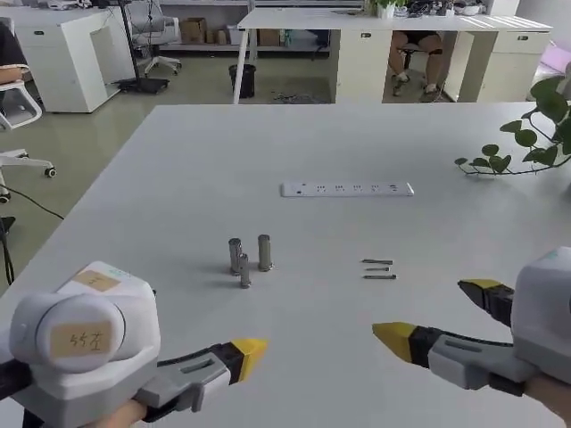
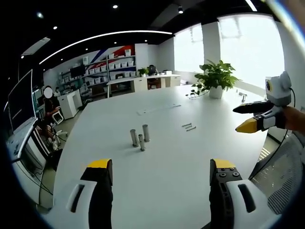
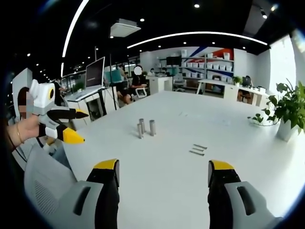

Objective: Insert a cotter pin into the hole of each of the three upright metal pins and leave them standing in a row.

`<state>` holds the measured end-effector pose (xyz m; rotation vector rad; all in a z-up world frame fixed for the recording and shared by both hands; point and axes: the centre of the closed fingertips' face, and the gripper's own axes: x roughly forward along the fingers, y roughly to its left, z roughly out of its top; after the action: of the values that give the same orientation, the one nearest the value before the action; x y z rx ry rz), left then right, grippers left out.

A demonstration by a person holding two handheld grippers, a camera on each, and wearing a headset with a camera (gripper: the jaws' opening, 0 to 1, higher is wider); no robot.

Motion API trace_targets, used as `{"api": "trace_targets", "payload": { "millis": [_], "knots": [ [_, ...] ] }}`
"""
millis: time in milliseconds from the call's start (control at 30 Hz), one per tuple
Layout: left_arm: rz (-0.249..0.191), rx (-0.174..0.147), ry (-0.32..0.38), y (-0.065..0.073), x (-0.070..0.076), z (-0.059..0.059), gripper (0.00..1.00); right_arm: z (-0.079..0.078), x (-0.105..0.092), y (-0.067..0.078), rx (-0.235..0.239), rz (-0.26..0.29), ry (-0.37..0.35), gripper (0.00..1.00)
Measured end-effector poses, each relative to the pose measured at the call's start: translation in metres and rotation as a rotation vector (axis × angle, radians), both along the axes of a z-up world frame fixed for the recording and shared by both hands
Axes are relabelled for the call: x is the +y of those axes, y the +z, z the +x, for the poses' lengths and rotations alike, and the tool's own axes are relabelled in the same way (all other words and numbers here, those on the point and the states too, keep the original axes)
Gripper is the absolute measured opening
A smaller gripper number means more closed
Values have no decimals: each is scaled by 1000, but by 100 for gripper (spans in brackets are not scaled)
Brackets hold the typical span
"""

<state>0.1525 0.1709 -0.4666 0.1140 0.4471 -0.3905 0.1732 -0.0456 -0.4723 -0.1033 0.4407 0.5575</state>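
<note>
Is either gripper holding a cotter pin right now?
No, all three cotter pins lie loose on the table, and the left gripper and right gripper both hang open and empty short of them.

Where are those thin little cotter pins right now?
Head view: the three thin grey cotter pins lie on the white table, right of the upright metal pins, nearer than the white power strip.

Left tongs [image 2: 160, 164] and right tongs [image 1: 437, 312] look white, yellow-tipped, with unclear handwritten label [image 1: 78, 339].
</note>
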Motion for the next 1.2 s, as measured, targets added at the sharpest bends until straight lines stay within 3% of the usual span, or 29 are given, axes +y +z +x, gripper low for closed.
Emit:
{"api": "trace_targets", "payload": {
  "millis": [367, 567, 733, 767, 833, 967, 1033, 1100, 1200],
  "knots": [
    [-12, -11, 5, -3, 3, 3, 82, 6, 9, 6, -31, 59, -1, 62],
    [1, -1, -1, -7, 7, 4, 81, 16, 25, 4, -62, 50, 43, 55],
    [-11, -12, -21, -6, 5, 6, 81, 28, 43, 1, -67, 53, 86, 53],
    [-24, -37, -30, -3, 3, 9, 82, 32, 47, 0, -66, 51, 90, 53],
    [-33, -39, -32, -2, 3, 9, 82, 38, 53, -1, -68, 51, 107, 52],
    [-18, -23, -38, -6, 5, 13, 82, 51, 68, -5, -52, 79, 136, 48],
    [-22, -19, -39, -8, 6, 15, 82, 56, 79, -6, -28, 141, 156, 46],
    [-26, -21, -40, -10, 7, 17, 81, 66, 84, -7, -30, 158, 157, 45],
    [-38, -79, -42, -4, 6, 23, 77, 76, 94, -11, -19, 157, 172, 45]
  ]
}}
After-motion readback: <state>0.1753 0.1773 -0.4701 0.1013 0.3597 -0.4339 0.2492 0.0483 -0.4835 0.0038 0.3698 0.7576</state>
